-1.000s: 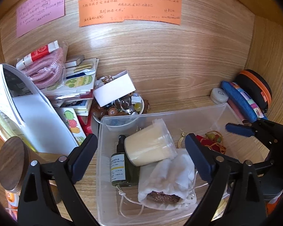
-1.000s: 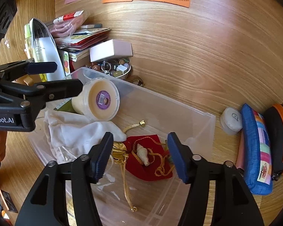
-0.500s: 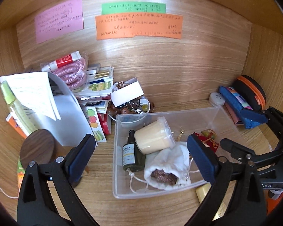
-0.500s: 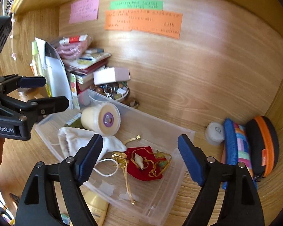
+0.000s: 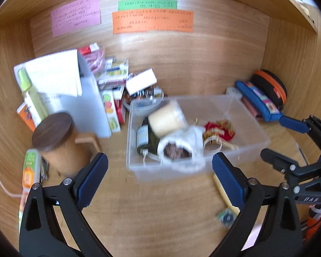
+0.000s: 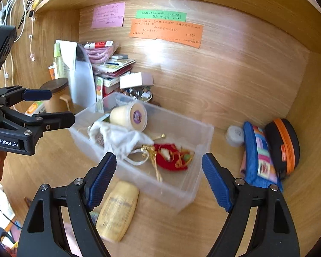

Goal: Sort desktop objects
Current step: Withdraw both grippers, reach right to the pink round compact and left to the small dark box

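So from the left wrist view, our left gripper [image 5: 159, 180] is spread wide with nothing in it, hanging over bare counter [image 5: 160, 214] just in front of the clear bin [image 5: 241, 115]. The bin already has the cream jar [image 5: 167, 118], a dark bottle [image 5: 142, 137], the white drawstring pouch [image 5: 179, 147] and a red pouch [image 5: 220, 128] in it. Everything's a bit motion-blurred here. A yellowish tube [image 5: 224, 192] pokes out just past the bin's near wall, partly behind our right-hand finger. From the right wrist view, our right gripper [image 6: 159, 177] is released too; its jaws have just been opening, nothing between them. The bin [image 6: 188, 194] sits straight ahead, and that same tube [image 6: 117, 209] lies flat on the counter right against the bin's near side, below and slightly left of this gripper, long axis running roughly toward the bin. We'd say the right hand is nearer to it, and both grippers tilt down at the counter. The blue pencil case [image 6: 259, 154] and the black-orange case [image 6: 282, 145] stand off to the bin's right, by the side wall.
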`<state>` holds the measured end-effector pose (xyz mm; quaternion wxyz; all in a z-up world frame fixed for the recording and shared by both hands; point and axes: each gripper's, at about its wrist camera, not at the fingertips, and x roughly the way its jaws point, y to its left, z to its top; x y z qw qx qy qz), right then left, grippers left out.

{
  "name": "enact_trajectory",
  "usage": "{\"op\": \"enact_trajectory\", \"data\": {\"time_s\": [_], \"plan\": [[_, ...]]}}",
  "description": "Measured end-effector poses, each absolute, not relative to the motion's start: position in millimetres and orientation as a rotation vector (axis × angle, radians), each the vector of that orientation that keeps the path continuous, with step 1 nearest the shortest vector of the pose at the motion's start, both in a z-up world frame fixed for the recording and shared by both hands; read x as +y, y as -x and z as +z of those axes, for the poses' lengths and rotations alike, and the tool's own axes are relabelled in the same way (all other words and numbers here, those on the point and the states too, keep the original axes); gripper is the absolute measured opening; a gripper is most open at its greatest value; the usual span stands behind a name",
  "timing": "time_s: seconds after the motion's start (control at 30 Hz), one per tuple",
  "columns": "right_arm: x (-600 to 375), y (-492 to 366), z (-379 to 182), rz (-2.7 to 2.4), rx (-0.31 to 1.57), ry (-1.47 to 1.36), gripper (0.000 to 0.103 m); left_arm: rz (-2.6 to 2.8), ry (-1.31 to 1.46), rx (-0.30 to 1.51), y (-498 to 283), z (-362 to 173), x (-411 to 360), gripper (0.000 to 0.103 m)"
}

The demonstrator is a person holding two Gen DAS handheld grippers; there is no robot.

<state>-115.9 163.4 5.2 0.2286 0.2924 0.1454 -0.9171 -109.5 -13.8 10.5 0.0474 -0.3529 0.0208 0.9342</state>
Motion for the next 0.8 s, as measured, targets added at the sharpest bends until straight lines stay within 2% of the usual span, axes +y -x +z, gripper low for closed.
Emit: {"op": "enact_trajectory", "data": {"time_s": [0.4,0.67,0.8], "plan": [[177,64,-30,-2.512,0.288,-0.910,0.080,2.806,1.227,-0.008,46,-39,-22,0.099],[183,32,-48,-2.452,0.120,-0.992,0.080,2.789,1.289,-0.039,10,-62,-15,0.099],[171,16,-58,-2.394,0.130,-1.019,0.080,2.790,1.313,-0.019,-7,-71,-12,0.099]]}}
